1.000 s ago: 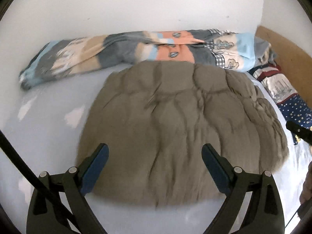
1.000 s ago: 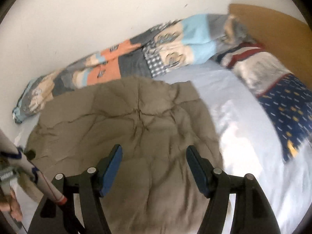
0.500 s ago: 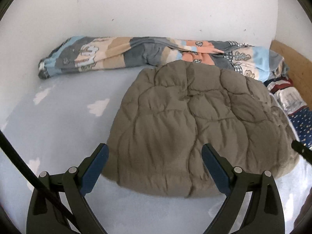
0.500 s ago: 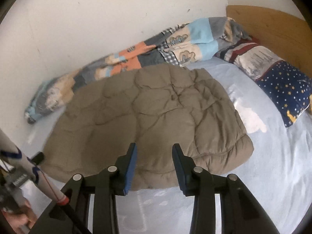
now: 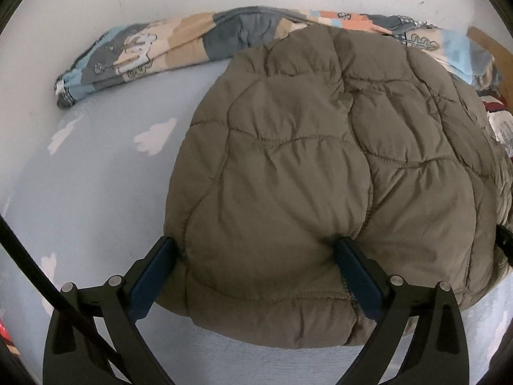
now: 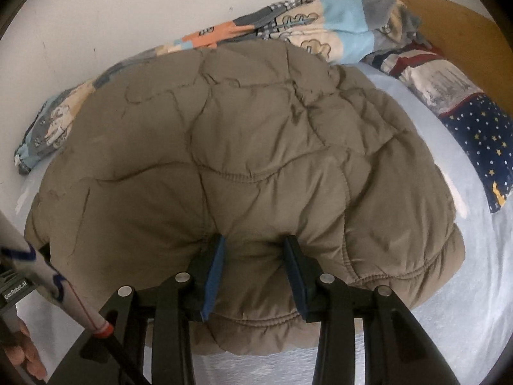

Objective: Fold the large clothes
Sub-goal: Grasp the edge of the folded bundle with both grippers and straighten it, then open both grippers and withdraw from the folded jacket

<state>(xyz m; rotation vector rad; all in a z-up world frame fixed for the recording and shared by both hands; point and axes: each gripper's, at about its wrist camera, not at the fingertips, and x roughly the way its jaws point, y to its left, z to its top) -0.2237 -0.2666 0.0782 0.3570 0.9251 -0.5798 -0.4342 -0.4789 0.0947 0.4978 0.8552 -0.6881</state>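
An olive quilted puffer jacket (image 5: 320, 160) lies spread on a pale blue bed sheet (image 5: 96, 192). My left gripper (image 5: 253, 250) stands wide open, its blue pads (image 5: 154, 276) pushed down on the jacket's near left corner, with padding bulging between them. In the right wrist view the jacket (image 6: 240, 144) fills the middle. My right gripper (image 6: 255, 240) has its jaws set narrower, tips dug into the near hem. A puff of jacket sits between the pads (image 6: 214, 266), which do not pinch it.
A patchwork blanket (image 6: 336, 25) lies bunched along the white wall behind the jacket. Two pillows, one striped (image 6: 433, 80) and one navy with stars (image 6: 481, 141), rest by the wooden headboard (image 6: 449, 22) on the right. A hand (image 6: 19, 353) shows at the lower left.
Both grippers came down and forward onto the jacket's near edge. The right jaws narrowed from wide to about half width while still in the air. The left jaws kept their width.
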